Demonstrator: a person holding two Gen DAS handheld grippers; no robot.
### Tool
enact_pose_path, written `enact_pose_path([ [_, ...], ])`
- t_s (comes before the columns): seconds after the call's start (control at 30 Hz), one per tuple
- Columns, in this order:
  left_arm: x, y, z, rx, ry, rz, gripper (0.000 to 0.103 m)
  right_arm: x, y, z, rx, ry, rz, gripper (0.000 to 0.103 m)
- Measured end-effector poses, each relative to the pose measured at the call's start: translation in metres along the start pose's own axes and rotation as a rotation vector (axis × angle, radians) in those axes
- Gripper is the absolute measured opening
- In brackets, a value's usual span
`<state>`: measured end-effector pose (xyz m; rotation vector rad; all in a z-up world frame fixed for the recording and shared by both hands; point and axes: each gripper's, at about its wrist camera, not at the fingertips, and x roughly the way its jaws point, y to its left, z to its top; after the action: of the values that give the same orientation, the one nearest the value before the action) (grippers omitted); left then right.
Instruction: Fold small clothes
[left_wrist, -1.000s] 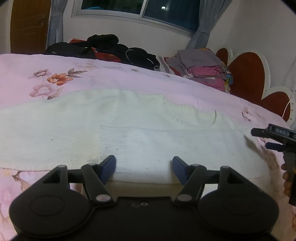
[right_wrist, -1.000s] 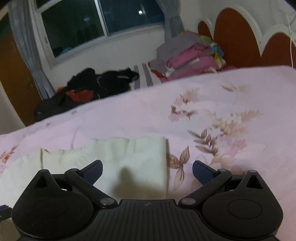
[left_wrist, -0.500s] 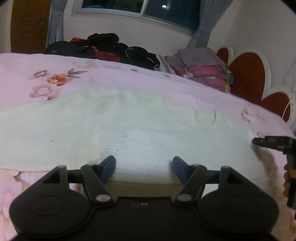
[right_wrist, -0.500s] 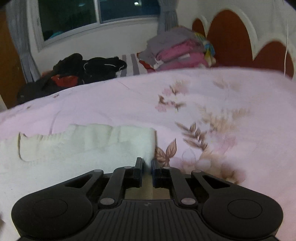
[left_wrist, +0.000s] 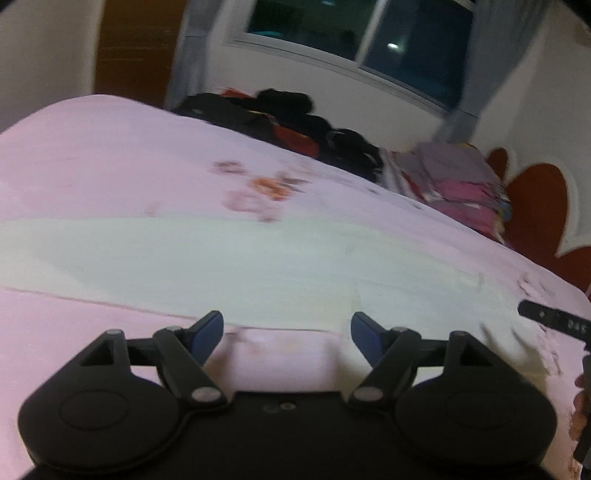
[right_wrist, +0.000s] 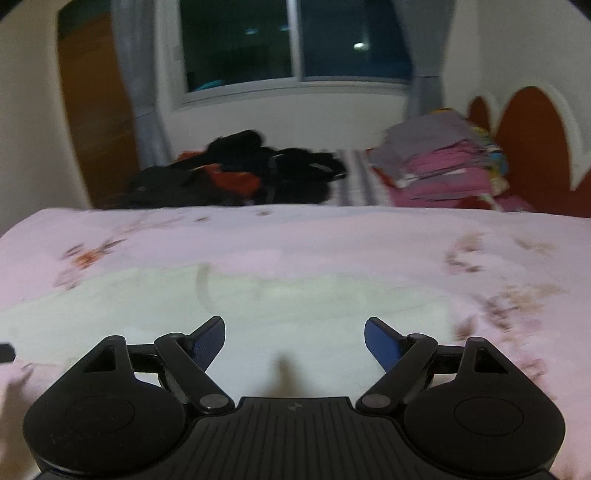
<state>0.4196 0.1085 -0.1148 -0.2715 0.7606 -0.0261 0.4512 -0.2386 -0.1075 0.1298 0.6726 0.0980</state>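
With both jaws spread and empty, having just opened, the left gripper (left_wrist: 287, 326) and right gripper (right_wrist: 294, 334) hover over the cream garment (left_wrist: 207, 266), flat on the pink bedspread (left_wrist: 92, 155). It seems partly folded; more folds probably remain. Blur hides its edges.

A: Bed (right_wrist: 332, 236), covering?
B: Pink floral bedspread (left_wrist: 110, 155).
A: Items on it?
B: One cream garment (left_wrist: 221, 258), spread flat; dark clothes heap (right_wrist: 240, 170), far edge; folded clothes stack (right_wrist: 439, 158), near the headboard (right_wrist: 532, 136).
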Motion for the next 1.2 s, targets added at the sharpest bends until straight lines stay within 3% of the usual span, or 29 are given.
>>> enact_pose_path([
  [0.2, -0.023, 0.072, -0.002, -0.137, -0.005, 0.094, 0.075, 0.007, 0.058, -0.010, -0.033, 0.027, 0.089, 0.083],
  [0.47, -0.037, 0.166, -0.003, -0.336, -0.015, 0.196, 0.070, 0.017, 0.116, -0.017, -0.090, 0.036, 0.141, 0.083],
  [0.67, -0.022, 0.204, 0.000, -0.454, -0.014, 0.158, 0.065, 0.030, 0.139, -0.022, -0.096, 0.051, 0.138, 0.083],
  [1.2, 0.001, 0.223, 0.012, -0.484, -0.068, 0.074, 0.065, 0.051, 0.157, -0.018, -0.092, 0.078, 0.020, 0.083],
])
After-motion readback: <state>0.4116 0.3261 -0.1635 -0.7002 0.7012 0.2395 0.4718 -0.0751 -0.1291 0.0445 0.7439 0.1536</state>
